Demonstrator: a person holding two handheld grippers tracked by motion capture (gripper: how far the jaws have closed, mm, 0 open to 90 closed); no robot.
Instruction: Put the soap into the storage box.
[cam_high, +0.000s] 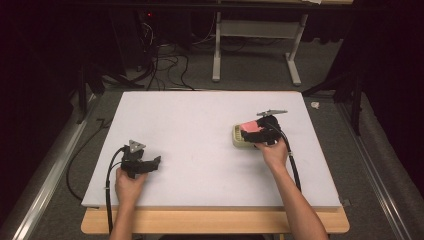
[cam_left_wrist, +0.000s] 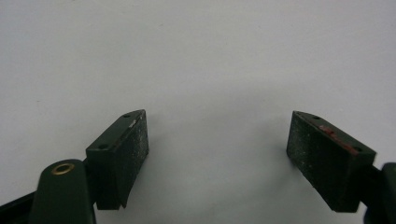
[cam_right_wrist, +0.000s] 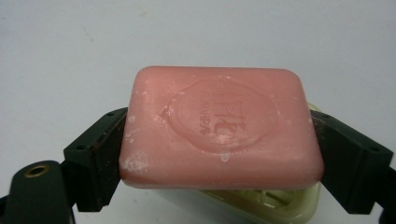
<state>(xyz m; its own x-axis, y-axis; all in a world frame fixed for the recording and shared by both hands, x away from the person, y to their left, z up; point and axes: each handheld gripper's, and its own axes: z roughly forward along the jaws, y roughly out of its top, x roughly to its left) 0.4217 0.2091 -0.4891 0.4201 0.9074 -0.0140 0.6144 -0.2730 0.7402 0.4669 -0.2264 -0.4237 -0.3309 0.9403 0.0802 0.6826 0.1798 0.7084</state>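
Note:
A pink bar of soap (cam_right_wrist: 219, 128) with an embossed oval stamp is clamped by its two ends between the black jaws of my right gripper (cam_right_wrist: 219, 154). It hangs just above a pale cream soap dish (cam_right_wrist: 261, 205). From above, the soap (cam_high: 248, 127) and dish (cam_high: 242, 138) lie right of the table's middle, with the right gripper (cam_high: 260, 132) over them. My left gripper (cam_left_wrist: 217, 154) stands open over bare white surface, nothing between its jaws; in the high view this left gripper (cam_high: 150, 164) is near the front left.
The white board (cam_high: 200, 125) covers a wooden table whose front edge (cam_high: 215, 222) shows below. A white desk frame (cam_high: 257, 45) and cables lie on the floor behind. A metal rail (cam_high: 55, 160) runs along the left.

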